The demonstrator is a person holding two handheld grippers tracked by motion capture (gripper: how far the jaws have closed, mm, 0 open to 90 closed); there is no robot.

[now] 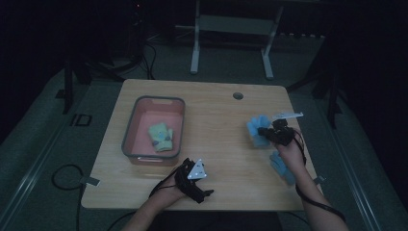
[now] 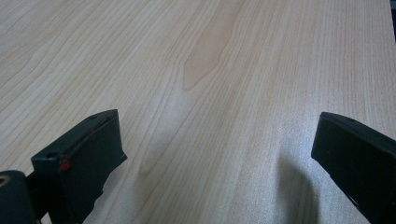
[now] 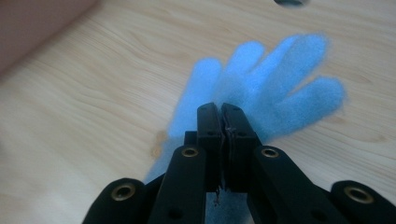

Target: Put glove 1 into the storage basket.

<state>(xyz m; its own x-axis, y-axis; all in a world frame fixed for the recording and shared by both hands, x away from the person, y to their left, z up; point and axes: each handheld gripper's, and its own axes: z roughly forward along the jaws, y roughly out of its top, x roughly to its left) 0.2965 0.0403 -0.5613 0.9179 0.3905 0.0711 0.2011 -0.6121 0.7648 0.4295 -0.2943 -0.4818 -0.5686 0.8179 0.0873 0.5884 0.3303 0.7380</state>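
Note:
A fuzzy blue glove [image 3: 275,79] lies on the wooden table [image 1: 216,120] at its right side, fingers spread. My right gripper [image 3: 222,112] has its jaws pressed together on the glove's palm; in the high view the gripper [image 1: 263,130] meets the glove [image 1: 255,129] from the right. A second blue glove [image 1: 280,166] lies closer in, partly under the right forearm. Near the front edge, my left gripper [image 1: 203,192] stands open over bare wood, with nothing between the jaws [image 2: 215,140].
A pink bin with a grey rim [image 1: 129,130] stands on the table's left half and holds a pale green glove [image 1: 161,136]. A round grommet hole [image 1: 238,95] is near the far edge. Cables trail off the front; a white desk frame [image 1: 231,29] stands beyond.

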